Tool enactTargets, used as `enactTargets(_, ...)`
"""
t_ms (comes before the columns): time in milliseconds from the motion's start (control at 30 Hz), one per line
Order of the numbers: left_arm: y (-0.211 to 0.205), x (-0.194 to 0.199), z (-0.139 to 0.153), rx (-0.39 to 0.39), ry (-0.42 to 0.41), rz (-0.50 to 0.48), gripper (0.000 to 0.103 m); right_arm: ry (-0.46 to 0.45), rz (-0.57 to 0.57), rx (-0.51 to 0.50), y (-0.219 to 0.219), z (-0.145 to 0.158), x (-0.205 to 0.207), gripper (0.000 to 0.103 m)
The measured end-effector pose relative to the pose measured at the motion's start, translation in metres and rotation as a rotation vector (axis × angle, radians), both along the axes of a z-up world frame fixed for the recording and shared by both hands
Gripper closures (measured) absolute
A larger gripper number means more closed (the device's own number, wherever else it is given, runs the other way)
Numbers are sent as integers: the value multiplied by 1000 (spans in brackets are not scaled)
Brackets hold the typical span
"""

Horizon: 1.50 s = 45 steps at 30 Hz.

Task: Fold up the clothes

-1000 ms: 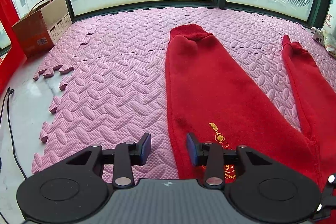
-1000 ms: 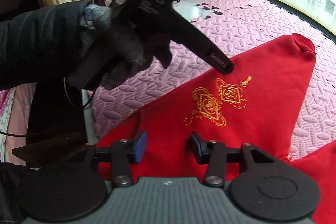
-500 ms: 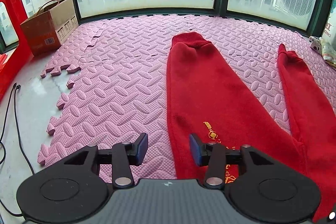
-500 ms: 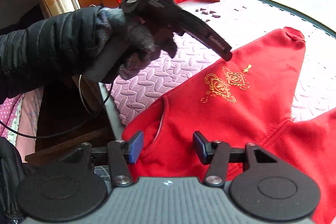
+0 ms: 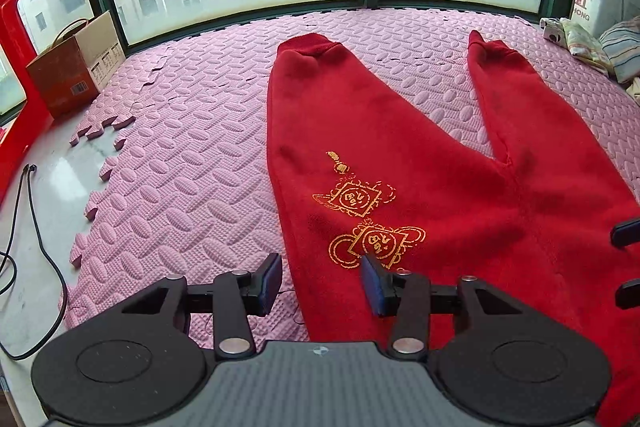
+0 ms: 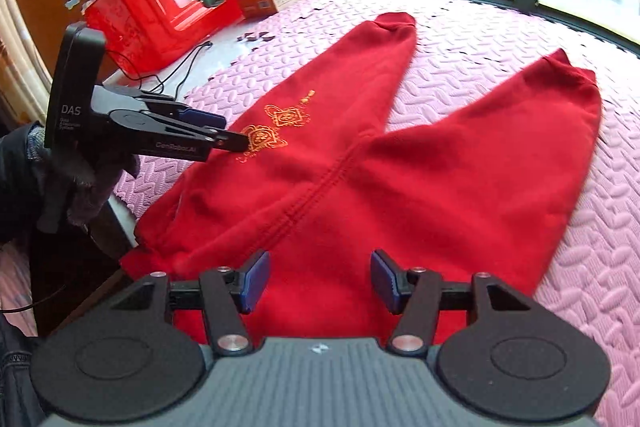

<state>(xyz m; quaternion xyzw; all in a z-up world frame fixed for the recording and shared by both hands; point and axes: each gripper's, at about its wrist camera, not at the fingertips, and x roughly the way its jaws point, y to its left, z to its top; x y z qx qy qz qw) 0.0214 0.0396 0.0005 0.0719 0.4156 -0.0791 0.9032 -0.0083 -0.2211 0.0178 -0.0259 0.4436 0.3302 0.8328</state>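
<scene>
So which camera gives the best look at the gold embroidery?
Left wrist: the gold embroidery sits close, square-on and sharp on the trousers. In the right wrist view it is smaller, slanted, and its near end is partly covered by the left gripper.

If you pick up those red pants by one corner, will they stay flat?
Probably not. The red pants look like soft, thick fleece lying limp on the pink foam mat, so they would likely droop and fold. They probably won't slip easily.

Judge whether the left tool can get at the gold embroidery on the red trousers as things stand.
Probably yes. The left tool hangs open just short of the gold embroidery on the red trousers, which lie flat on the pink mat; nothing lies between them.
</scene>
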Motion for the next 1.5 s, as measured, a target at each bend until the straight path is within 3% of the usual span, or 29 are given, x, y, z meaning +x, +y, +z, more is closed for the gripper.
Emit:
enactTargets(167, -20, -20, 25, -24, -46, -82, 55, -23, -116, 54, -39, 5, -1, 46)
enactTargets(400, -79, -58, 49, -107, -57, -312, 55, 19, -191, 67, -63, -14, 13, 47)
enactTargets(600, -129, -89, 51, -135, -36, -545, 51, -28, -276, 101, -85, -1, 24, 46)
enactTargets(767, -164, -100, 38, -106, 1, -677, 49, -31, -366, 83, -103, -3, 46, 47)
enactTargets(1133, -185, -81, 4, -20, 100, -685, 51, -45, -503, 82, -135, -6, 117, 47)
enactTargets(1367, -181, -71, 4, -49, 111, -682, 87, -28, -562, 94, -138, -19, 174, 51)
enactTargets(1500, -174, -69, 16, -79, 93, -693, 88, -22, -597, 91, -134, -27, 204, 52)
